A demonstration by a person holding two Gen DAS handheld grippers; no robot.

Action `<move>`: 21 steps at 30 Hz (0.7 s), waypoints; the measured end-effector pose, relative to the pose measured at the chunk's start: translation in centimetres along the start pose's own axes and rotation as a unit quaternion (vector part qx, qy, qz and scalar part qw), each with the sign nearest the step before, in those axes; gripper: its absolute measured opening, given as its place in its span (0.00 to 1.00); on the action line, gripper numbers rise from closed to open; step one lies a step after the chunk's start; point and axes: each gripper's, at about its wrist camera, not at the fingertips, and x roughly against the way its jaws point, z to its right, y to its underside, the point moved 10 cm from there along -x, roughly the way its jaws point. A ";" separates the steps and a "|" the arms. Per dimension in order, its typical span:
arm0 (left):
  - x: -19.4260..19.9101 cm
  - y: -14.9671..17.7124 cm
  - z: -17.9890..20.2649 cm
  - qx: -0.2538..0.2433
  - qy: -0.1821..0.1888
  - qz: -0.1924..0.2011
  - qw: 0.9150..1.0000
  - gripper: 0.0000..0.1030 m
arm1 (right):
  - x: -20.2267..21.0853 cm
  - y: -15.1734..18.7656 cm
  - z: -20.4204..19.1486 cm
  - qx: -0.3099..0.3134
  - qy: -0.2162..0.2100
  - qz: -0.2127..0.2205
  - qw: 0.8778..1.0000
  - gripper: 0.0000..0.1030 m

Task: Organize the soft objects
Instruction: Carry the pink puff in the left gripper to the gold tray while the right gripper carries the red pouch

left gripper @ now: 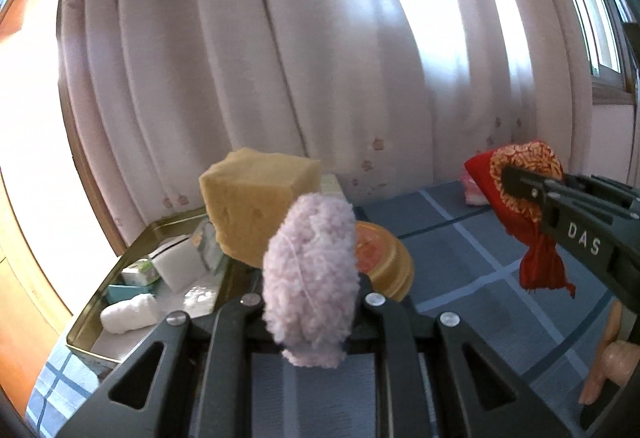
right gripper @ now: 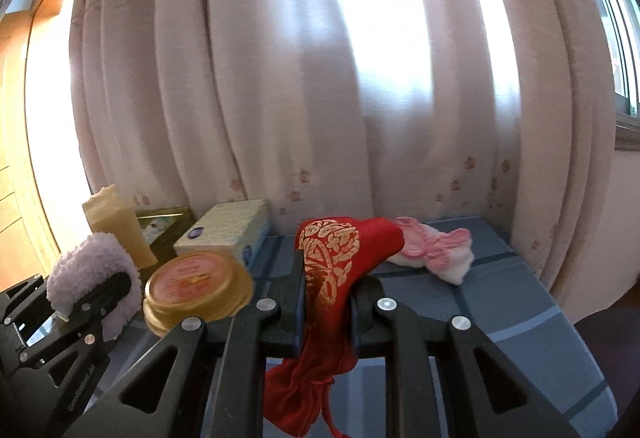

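Left gripper point(left gripper: 310, 302) fingers clamp upright lilac puff point(left gripper: 310, 278); right gripper point(right gripper: 324, 302) fingers clamp dangling red cloth point(right gripper: 332, 278).

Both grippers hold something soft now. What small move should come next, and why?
Probably carry the lilac fluffy pad, clamped in the left gripper, toward the open tin, where other soft things already lie.

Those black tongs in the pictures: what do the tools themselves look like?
Both are matt black plastic. The left gripper and the right gripper each have two flat fingers on angular struts with triangular cut-outs, joined by round silver rivets. White letters "DAS" mark the right one's side. No cables or sleeves show.
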 end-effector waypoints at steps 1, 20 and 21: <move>0.1 0.1 -0.4 0.003 -0.001 0.000 1.000 0.16 | 0.0 0.1 -0.4 0.001 -0.003 -0.001 1.000 0.18; 0.3 2.2 -9.1 0.098 0.015 -0.038 0.994 0.16 | -0.4 0.6 -12.1 0.014 -0.096 -0.012 0.995 0.18; 0.3 2.3 -9.5 0.100 0.012 -0.038 0.994 0.16 | -0.4 0.5 -12.7 0.016 -0.100 -0.010 0.995 0.18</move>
